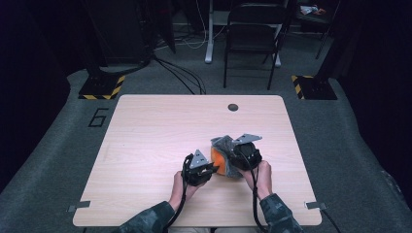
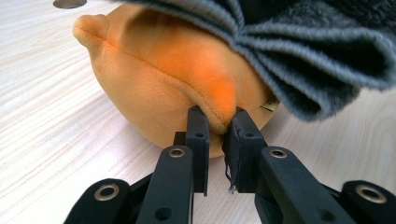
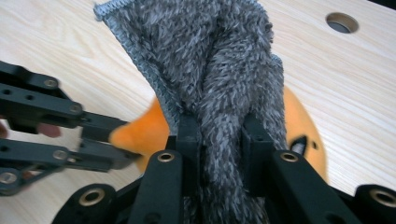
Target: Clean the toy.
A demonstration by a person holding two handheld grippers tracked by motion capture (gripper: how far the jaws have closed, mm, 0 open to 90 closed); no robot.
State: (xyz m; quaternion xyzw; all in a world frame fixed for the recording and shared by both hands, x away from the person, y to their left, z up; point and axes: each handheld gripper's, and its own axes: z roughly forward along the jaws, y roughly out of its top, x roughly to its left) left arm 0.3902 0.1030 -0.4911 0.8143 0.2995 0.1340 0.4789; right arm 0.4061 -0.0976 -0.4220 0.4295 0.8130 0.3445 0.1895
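Orange plush (image 2: 177,88): left gripper (image 2: 217,122) pinches | grey cloth (image 3: 219,70): right gripper (image 3: 220,128) pinches | wooden table (image 1: 160,131)

Both forearms came in from the six o'clock edge of the high view, sleeves in a mottled dark fabric. The left hand (image 1: 182,187) held the left gripper (image 1: 212,168) pointing toward three o'clock, its grey plate on top. The jaws were nearly together, and their pads (image 2: 198,128) pinched a fold of soft orange plush. The right hand (image 1: 260,177) held the right gripper (image 1: 232,154) aimed toward about ten o'clock, cable trailing back along the wrist. Its jaws were clamped on a bunched grey fuzzy cloth, the fingertips (image 3: 188,128) sunk into the pile.
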